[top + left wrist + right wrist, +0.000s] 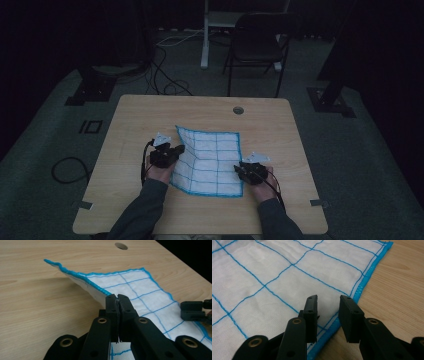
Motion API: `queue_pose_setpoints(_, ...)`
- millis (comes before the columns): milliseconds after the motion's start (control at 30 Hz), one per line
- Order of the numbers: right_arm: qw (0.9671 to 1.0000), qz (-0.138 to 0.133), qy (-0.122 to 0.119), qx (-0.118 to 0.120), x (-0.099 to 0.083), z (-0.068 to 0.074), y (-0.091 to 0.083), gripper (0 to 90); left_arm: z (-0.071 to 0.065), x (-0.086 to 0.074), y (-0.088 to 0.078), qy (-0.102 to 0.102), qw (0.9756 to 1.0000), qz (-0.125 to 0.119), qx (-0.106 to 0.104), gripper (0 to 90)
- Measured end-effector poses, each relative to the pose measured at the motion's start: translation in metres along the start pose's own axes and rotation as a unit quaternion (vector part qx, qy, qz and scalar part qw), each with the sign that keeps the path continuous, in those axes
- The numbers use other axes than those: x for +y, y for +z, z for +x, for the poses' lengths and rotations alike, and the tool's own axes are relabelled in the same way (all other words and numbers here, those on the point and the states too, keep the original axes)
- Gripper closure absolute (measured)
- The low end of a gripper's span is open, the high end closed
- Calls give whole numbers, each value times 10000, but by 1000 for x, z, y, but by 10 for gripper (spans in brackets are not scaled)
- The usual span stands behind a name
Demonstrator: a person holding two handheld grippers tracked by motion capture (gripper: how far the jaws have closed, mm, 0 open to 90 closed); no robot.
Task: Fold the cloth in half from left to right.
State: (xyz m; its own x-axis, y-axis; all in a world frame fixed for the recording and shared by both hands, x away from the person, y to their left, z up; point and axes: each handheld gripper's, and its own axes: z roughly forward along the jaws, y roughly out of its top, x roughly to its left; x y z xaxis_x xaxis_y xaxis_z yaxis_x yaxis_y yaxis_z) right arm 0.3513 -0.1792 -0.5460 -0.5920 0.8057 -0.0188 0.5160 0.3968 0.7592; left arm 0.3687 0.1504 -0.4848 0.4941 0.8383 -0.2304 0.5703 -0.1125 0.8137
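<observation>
White woven cloth with a blue grid and blue stitched hem [210, 161] lies near the front middle of the pale wood-grain table [135, 117], most of it flat. The left gripper [117, 297] has its jaws clamped together on the cloth's left hem, and that edge stands raised off the table in a sloped fold. The right gripper [327, 305] hovers at the cloth's right front hem with its jaws parted to a moderate gap; nothing is pinched between them.

Risks from this position:
- The left grip takes only a thin strip of hem. A sharp pull would likely slip it free.
- With the right side unheld, further lifting on the left would probably drag the whole cloth across the table instead of folding it.
- If the right jaws close too low, they may catch the table surface and miss the hem.

Containers: none can be seen on the table. A round grommet hole [238, 110] sits near its far edge.
</observation>
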Motion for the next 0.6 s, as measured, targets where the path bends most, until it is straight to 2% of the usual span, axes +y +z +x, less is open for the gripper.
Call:
queue_pose_setpoints(300, 10000, -11, 33, 70, -1, -2, -1, 641, -9, 8, 1, 21, 9998, -77, -166, 890)
queue_pose_setpoints(600, 10000, -11, 37, 90, -2, -3, -1, 641, -20, 14, 3, 102, 9994, -120, -308, 890)
